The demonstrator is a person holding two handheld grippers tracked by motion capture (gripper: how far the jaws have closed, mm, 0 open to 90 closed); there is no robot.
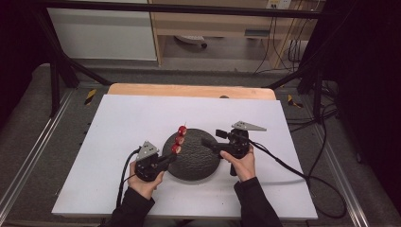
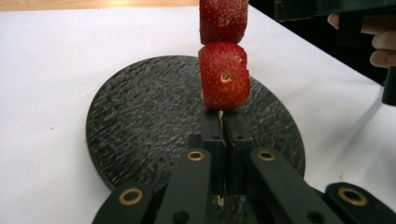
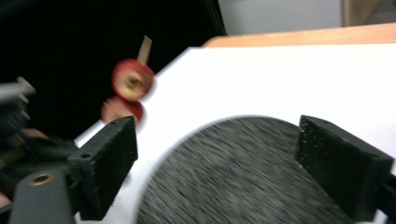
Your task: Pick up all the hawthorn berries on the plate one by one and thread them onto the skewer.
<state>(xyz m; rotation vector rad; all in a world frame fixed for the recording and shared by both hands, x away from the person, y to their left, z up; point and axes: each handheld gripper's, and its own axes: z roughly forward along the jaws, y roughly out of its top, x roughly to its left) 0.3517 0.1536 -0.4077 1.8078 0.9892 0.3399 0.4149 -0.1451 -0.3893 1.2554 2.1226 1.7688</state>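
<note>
A thin wooden skewer (image 2: 220, 113) carries three red strawberries (image 1: 180, 139) and rises at a slant over the left rim of a round black slate plate (image 1: 198, 163). My left gripper (image 1: 172, 156) is shut on the skewer's lower end, just under the lowest strawberry (image 2: 224, 77). In the left gripper view the jaws meet on the stick above the plate (image 2: 140, 116). My right gripper (image 1: 205, 142) hangs over the plate's right side, pointing left toward the fruit. Its jaws stand wide open (image 3: 215, 154) with nothing between them. The strawberries (image 3: 133, 80) appear blurred beyond its left jaw.
The plate lies on a white board (image 1: 118, 123) that covers a wooden table (image 1: 189, 90). Cables trail from both grippers across the board toward its front and right edges. A hand (image 2: 383, 42) holding the other gripper shows at the upper right of the left gripper view.
</note>
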